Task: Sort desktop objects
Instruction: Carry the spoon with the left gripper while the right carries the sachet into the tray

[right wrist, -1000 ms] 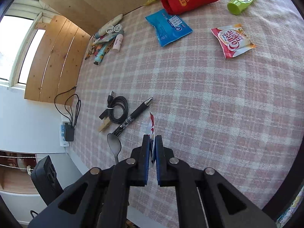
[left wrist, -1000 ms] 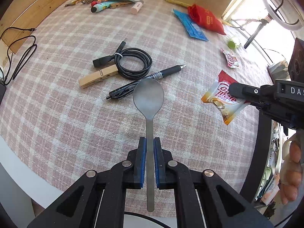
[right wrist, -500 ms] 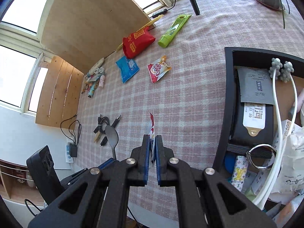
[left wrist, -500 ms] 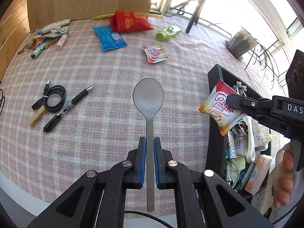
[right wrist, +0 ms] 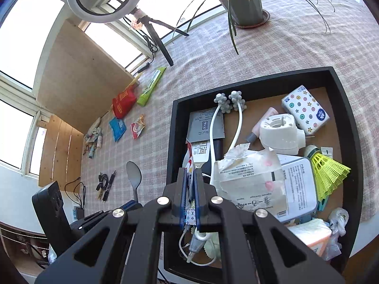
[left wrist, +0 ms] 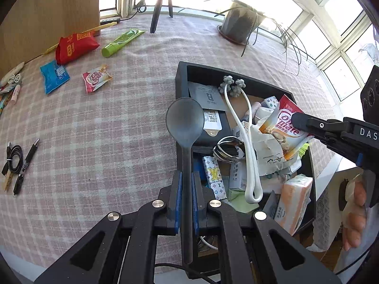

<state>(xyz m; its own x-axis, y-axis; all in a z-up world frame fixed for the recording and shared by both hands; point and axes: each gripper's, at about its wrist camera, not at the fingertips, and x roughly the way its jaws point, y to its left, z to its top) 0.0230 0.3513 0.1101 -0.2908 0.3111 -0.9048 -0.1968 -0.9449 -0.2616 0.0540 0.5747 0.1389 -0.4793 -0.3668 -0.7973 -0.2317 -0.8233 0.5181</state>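
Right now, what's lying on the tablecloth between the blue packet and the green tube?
In the left wrist view, the red pouch lies between the blue packet and the green tube.

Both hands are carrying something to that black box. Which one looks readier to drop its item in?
Probably the right. Its gripper holds the coffee creamer sachet already above the black tray. The left gripper holds the spoon over the tray's near edge, partly above the tablecloth.

The tray (left wrist: 181, 75) sits on the tablecloth (left wrist: 94, 130), right of the pen (left wrist: 26, 163).
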